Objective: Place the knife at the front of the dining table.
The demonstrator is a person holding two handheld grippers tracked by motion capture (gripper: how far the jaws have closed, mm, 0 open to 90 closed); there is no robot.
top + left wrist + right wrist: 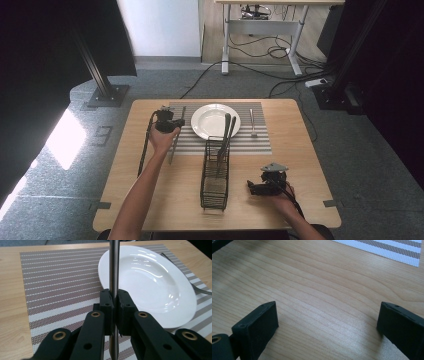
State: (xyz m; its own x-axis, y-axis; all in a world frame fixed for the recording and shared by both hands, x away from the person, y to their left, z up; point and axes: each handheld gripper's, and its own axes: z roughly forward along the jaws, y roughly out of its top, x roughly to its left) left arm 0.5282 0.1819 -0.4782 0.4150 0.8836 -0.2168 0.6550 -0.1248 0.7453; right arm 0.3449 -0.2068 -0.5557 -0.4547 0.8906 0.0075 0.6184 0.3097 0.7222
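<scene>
My left gripper [171, 123] [114, 299] is shut on a long silver utensil handle [114, 265], held over the striped placemat [192, 144] [57, 287] just left of the white plate [212, 120] [152, 282]. In the high view the utensil [173, 150] runs from the placemat's far edge back toward the person; which kind it is I cannot tell. My right gripper [260, 187] [327, 320] rests low over the bare wooden table [317, 282] at the front right, jaws wide open with nothing between them.
A black wire caddy [215, 185] stands in the middle of the table [300, 165] with two utensils [227, 131] leaning toward the plate. A fork [253, 122] lies on the placemat right of the plate. The left gripper's cable [145, 150] trails along the table.
</scene>
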